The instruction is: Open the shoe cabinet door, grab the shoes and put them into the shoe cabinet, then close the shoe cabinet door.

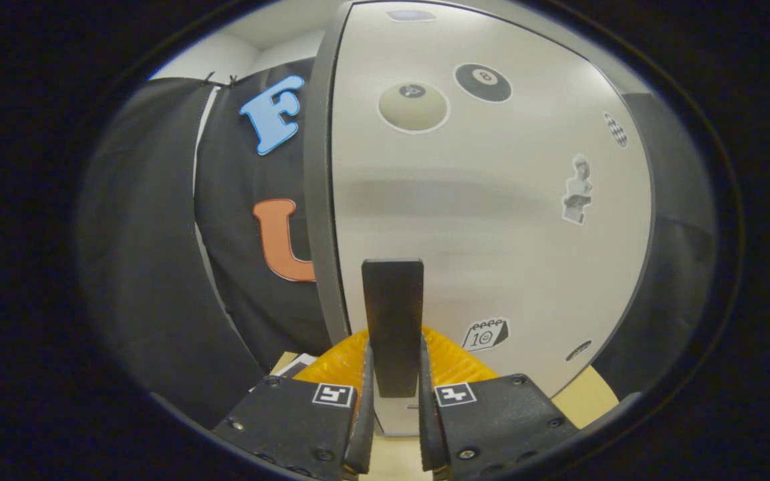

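Gripper view shows the gripper (393, 401) at the bottom centre of the frame, its 2 fingers (365, 407) closed on the dark handle (392, 321) of the cabinet door (478, 200); the handle stands upright between them and both fingers seem to press its sides. The door fills the centre and right of the frame, pale and smooth, with stickers (485, 334) on it. I judge the door stiff and light, and the handle rigid, so this grip on its lower part looks good. The door's grey edge (318, 200) runs down the left of centre, with black cloth (158, 234) beyond it; there is room on that side to swing. Something orange (338, 361) lies just behind the fingers; what it is I cannot tell.
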Demonstrator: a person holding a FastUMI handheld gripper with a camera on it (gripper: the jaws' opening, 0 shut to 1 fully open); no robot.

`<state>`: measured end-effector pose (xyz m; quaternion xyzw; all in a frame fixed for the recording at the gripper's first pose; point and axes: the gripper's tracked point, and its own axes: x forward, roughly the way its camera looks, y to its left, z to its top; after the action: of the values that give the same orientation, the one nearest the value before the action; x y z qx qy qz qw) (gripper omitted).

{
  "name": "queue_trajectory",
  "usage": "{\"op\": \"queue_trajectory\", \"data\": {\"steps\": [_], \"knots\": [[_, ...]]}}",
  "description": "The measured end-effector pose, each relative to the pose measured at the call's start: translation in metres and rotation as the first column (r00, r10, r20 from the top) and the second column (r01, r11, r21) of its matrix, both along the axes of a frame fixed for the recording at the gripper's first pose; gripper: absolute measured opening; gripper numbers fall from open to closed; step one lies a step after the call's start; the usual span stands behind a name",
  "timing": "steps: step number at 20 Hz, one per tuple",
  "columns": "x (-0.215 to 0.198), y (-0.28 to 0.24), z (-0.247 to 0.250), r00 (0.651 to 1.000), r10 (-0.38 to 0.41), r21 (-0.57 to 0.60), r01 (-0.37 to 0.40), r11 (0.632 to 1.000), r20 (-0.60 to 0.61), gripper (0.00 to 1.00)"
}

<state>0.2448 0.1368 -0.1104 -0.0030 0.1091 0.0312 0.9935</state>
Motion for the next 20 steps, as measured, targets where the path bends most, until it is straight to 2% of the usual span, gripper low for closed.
{"op": "queue_trajectory", "data": {"steps": [6,15,20], "knots": [[-0.011,-0.004,-0.001,1.0,0.025,-0.004,-0.025,1.0,-0.013,0.25],[-0.071,-0.021,-0.001,0.998,0.062,-0.013,-0.061,0.998,0.032,0.25],[-0.097,-0.042,-0.002,0.998,0.049,-0.013,-0.048,0.999,0.037,0.25]]}}
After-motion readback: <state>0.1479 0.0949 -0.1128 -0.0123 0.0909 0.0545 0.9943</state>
